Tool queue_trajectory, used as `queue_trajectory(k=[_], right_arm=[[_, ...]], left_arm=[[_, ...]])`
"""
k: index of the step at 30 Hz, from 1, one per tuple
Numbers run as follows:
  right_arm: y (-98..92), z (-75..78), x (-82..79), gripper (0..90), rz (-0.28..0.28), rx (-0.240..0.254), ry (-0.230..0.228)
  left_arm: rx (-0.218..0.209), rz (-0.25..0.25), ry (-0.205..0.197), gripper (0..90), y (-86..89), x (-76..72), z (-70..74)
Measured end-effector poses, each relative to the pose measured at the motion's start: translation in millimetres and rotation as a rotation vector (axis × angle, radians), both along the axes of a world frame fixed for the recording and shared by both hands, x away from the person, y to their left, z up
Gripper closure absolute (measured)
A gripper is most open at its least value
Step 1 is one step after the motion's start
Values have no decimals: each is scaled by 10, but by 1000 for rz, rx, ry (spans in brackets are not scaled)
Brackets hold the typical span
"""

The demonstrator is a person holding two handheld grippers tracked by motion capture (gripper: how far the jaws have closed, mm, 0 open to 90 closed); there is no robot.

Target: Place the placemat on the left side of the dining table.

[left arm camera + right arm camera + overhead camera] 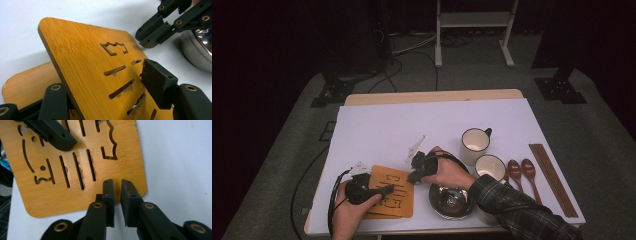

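Separating two stacked bamboo trivets near the desk's near-left corner: the left gripper [107, 100] pinches the upper bamboo trivet [92, 65], tilted off the lower one [27, 85]; the right gripper [117, 195], jaws slightly parted, holds nothing. Next, lift it clear.

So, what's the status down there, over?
Left gripper clamped on top bamboo board, tilted off lower board. Right gripper slightly parted, empty, at its edge. Steel bowl close by.

This looks like a lab or recording studio, not a home. A small wooden table [432, 96] in the middle of the high view is covered by a white sheet [412, 130] and stands on grey carpet [602, 145]. Black cables [399, 67] trail across the floor at upper centre, beside dark stand bases [559, 87] and a white metal frame [474, 30], with darkness all around.
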State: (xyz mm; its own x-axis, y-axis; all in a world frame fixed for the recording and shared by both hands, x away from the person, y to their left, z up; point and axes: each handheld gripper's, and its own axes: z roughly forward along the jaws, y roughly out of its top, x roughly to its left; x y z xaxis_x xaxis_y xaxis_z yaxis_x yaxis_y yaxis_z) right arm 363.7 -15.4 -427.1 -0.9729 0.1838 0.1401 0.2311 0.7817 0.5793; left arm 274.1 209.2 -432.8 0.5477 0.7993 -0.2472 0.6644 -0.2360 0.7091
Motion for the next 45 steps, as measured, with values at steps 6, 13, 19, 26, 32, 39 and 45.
queue_trajectory(k=[6, 13, 19, 26, 32, 39, 45], right_arm=[[-19, 57, 4, 695, -2, 25, -11], [-59, 148, 18, 616, -16, 61, -18], [-96, 231, 14, 557, -33, 65, -20], [-131, 335, 7, 498, -42, 55, -10], [-181, 400, 8, 478, -60, 51, -14], [-265, 463, 21, 477, -68, 55, -21], [-364, 520, 69, 475, -73, 69, -29]], left_arm=[[0, 3, 3, 378, 2, 2, -3], [-8, 7, 9, 378, 5, 5, -6], [-12, 20, 19, 376, 6, 2, -12], [-15, 24, 26, 375, 14, 5, -19], [-19, 21, 27, 375, 20, 8, -24], [-24, 23, 29, 375, 20, 11, -27], [-24, 23, 29, 375, 20, 11, -27]])
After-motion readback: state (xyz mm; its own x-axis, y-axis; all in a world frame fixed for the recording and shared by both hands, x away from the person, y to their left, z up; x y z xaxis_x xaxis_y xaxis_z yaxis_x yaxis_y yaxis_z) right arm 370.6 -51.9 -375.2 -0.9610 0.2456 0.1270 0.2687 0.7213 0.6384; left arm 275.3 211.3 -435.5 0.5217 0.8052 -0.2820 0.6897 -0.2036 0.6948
